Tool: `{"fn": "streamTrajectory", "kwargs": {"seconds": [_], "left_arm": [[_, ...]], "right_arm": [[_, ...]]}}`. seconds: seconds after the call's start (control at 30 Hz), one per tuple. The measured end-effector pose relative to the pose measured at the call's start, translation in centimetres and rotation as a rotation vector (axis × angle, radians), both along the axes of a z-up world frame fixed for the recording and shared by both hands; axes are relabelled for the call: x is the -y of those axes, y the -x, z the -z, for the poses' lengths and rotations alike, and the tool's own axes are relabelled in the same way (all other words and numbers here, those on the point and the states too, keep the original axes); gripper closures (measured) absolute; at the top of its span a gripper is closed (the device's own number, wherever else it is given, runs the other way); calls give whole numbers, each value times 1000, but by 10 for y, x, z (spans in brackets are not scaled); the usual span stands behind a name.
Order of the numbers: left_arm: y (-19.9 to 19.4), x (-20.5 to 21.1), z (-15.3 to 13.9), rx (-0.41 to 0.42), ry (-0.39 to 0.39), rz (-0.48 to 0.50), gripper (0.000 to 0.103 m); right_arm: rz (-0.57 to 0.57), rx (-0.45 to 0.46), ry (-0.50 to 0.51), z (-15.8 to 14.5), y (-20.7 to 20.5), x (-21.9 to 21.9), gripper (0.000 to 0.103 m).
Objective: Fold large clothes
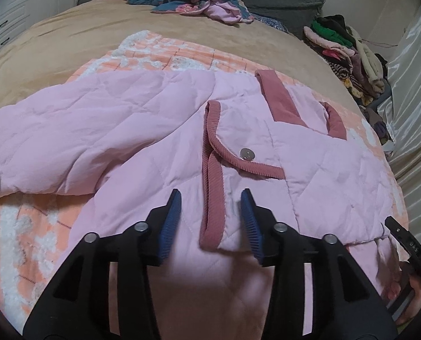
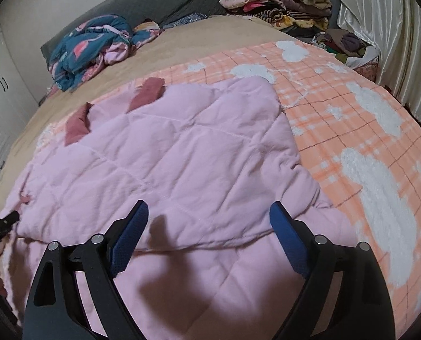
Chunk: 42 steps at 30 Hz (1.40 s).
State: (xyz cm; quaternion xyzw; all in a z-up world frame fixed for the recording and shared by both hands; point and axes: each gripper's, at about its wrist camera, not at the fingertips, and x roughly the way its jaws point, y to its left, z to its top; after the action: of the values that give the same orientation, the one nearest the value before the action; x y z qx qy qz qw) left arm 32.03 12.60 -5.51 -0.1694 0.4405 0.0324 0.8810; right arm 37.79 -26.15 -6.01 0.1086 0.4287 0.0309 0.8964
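Pink quilted jacket [image 1: 142, 147] is spread on an orange blanket [image 2: 352, 130] on the bed [image 1: 68, 39]. Left tongs [image 1: 211, 212] are held apart astride its ribbed trim [image 1: 211, 198], unclamped. Right tongs [image 2: 209, 232] are held wide apart over its hem, nothing gripped.

A pale pink quilted jacket [image 2: 165, 153] with dusty-rose corduroy trim [image 2: 149, 92] lies spread flat on an orange-and-white plaid blanket with fluffy white cloud shapes [image 2: 352, 130], which covers a tan bedspread [image 2: 182, 45]. The right gripper [image 2: 209, 221], black with blue ribbed pads, hovers over the jacket's near edge with its jaws wide apart, nothing pressed between them. A crumpled teal garment with pink print [image 2: 94, 48] sits near the dark grey headboard [image 2: 159, 0]. A heap of mixed clothes [image 2: 281, 2] lies beside a cream satin curtain [image 2: 380, 28].
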Motion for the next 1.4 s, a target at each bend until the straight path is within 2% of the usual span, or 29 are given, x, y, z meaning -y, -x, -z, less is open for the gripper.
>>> {"fn": "streamTrajectory", "kwargs": {"seconds": [0.07, 0.2, 0.37, 0.5, 0.63, 1.03, 1.17, 1.4], "left_arm": [[4, -1, -3, 5, -3, 7, 57], [13, -2, -13, 23, -14, 2, 33], [22, -4, -25, 31, -28, 9, 9], [29, -10, -36, 39, -94, -15, 9], [37, -26, -45, 59, -71, -56, 9], [54, -78, -60, 71, -78, -182, 9], [60, -97, -62, 78, -44, -219, 9], [68, -124, -60, 62, -65, -301, 9]], "right_arm": [[-7, 6, -7, -4, 4, -4, 12], [-32, 36, -2, -17, 12, -19, 8], [-58, 69, -24, -34, 21, -37, 6], [-92, 90, -29, -47, 26, -52, 4], [-125, 112, -28, -58, 32, -69, 4], [-254, 179, 12, -87, 45, -138, 4], [-307, 189, 17, -93, 47, -163, 4], [-411, 203, 25, -100, 52, -212, 4]]}}
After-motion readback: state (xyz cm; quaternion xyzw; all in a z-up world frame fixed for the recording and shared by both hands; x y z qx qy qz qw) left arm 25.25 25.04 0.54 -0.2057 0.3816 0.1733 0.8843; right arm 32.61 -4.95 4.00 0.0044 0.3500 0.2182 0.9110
